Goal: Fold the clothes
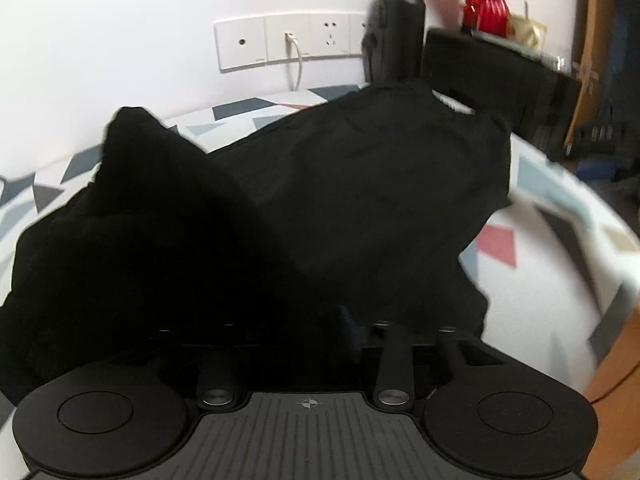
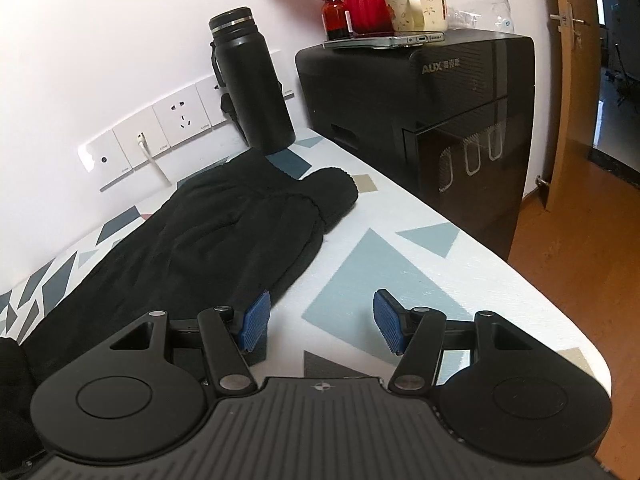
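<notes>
I'm looking at the black garment (image 2: 224, 232) lying folded lengthwise on the patterned worktop (image 2: 400, 264), one end bunched; cross folds are remaining, I judge. My right tool (image 2: 320, 322) is hovering spread and empty beside it. My left tool (image 1: 352, 332) is sitting against dark cloth, its grip impossible to read.

You have one black garment (image 2: 208, 232) stretched along the patterned table (image 2: 400, 240) near the wall, lying mostly flat, its far end folded into a rounded, ribbed-edged lump. From the left wrist view the garment (image 1: 320, 200) fills the frame, with one part bunched up high at the left.
</notes>
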